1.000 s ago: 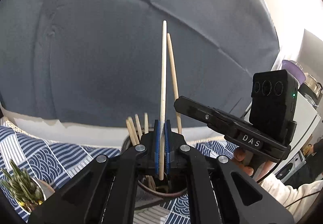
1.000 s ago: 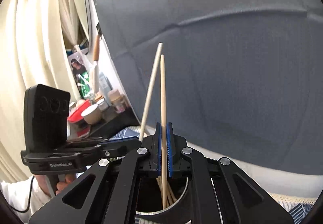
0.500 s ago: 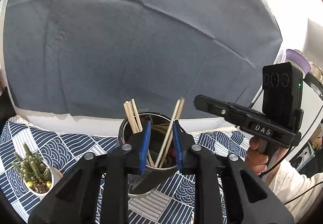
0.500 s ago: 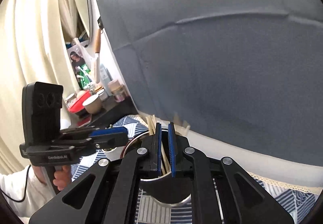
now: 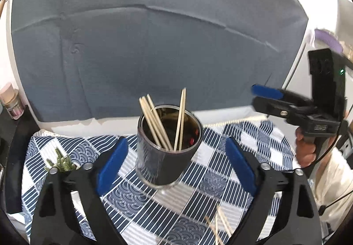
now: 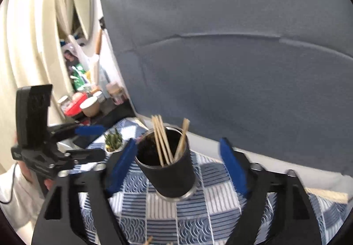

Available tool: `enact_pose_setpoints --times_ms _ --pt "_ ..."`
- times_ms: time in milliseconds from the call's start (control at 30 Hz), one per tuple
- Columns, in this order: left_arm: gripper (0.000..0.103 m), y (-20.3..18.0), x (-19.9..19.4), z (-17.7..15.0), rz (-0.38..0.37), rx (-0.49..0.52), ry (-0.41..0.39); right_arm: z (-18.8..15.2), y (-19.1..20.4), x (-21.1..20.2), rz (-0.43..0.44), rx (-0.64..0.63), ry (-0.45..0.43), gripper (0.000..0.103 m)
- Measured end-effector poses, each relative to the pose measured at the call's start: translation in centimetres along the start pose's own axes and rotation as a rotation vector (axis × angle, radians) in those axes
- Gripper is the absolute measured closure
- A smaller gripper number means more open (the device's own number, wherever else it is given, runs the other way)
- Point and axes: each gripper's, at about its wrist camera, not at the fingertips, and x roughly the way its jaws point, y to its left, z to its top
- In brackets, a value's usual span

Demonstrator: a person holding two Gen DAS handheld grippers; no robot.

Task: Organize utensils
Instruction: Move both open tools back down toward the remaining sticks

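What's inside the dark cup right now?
Wooden chopsticks stand in the dark cup, leaning against its rim in two bunches. Something red shows on its inner wall. The cup's bottom is hidden by its wall.

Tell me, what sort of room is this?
Probably a home kitchen or dining corner: a patterned tablecloth, a cup holding chopsticks, a small potted plant, and jars and bowls crowding a side shelf.

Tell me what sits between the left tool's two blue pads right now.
The dark cylindrical holder with wooden chopsticks stands between the left tool's open pads, untouched, on the blue patterned cloth, per the left wrist view.
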Motion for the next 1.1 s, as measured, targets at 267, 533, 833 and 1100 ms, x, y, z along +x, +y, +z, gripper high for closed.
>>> enact_pose_setpoints --times_ms 267,533,833,1100 --pt "0.006 0.5 -0.1 -2.0 -0.026 -0.015 0.097 -2.2 0.9 -2.0 -0.103 0.014 0.076 0.016" --pt "0.006 0.0 1.4 -6.0 -0.073 0.048 0.239 -6.4 1.3 -2.0 -0.183 0.065 0.185 0.016" --pt "0.006 -0.4 3.1 -10.7 -0.136 0.086 0.365 -13.4 1.7 0.4 -0.233 0.128 0.358 0.016" --pt "0.006 -1.4 4.8 -14.1 -0.212 0.103 0.457 -17.8 2.5 2.0 -0.253 0.175 0.463 0.016"
